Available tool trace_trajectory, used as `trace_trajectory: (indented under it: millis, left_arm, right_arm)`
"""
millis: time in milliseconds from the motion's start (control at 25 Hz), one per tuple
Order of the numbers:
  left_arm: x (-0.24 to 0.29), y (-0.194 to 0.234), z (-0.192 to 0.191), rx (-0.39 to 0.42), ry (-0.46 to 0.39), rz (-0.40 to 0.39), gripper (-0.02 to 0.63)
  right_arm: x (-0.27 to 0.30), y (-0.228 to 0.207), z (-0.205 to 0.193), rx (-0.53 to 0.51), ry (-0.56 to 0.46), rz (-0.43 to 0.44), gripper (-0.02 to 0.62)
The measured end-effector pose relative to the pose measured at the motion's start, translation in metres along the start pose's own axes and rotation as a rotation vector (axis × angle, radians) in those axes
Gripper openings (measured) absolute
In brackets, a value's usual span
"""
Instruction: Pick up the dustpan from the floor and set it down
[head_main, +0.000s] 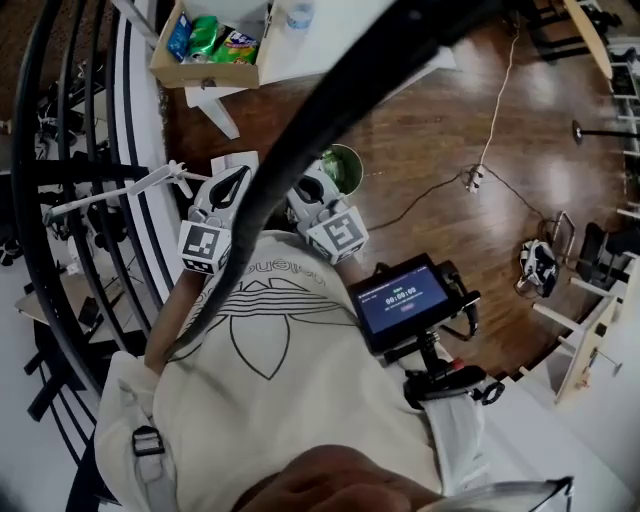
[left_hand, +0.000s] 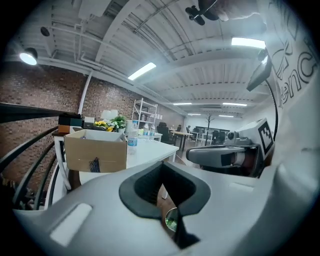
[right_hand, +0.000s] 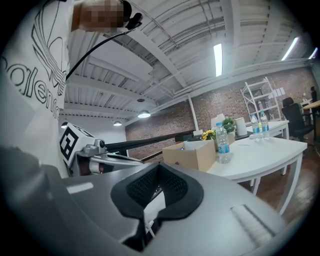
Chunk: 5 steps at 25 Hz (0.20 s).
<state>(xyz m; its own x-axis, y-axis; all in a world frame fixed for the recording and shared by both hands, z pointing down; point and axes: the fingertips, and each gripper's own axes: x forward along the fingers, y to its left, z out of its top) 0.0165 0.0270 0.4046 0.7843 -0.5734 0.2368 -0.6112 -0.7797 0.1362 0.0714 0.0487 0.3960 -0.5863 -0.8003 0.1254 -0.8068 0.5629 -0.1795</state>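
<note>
On the floor ahead of us, nothing reads surely as the dustpan. The likeliest shape is a white piece with a white rod running off to the left from it, but we cannot tell whether that is the pan and its handle. If it is, its long axis lies crosswise to the way we face.

That piece sits just beyond the tip of the left gripper. The right gripper points instead at a green-lined bin, so the left is the nearer one.

Both grippers are held up against our chest, side by side and aimed nearly level. Whatever lies on the floor is therefore below and ahead of the jaws.

The left jaws are closed with nothing between them. The right jaws look drawn together too, gripping nothing.

Closed, empty jaws held this high fit a dustpan that waits on the floor, or one that already lies set down.
</note>
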Motion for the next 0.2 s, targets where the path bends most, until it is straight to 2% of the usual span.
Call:
trace_trajectory:
  millis: [200]
  left_arm:
    - [-0.011, 0.023, 0.005, 0.023, -0.011, 0.084, 0.02]
  right_arm:
    - [0.026, 0.007, 0.002, 0.001, -0.031, 0.073, 0.0]
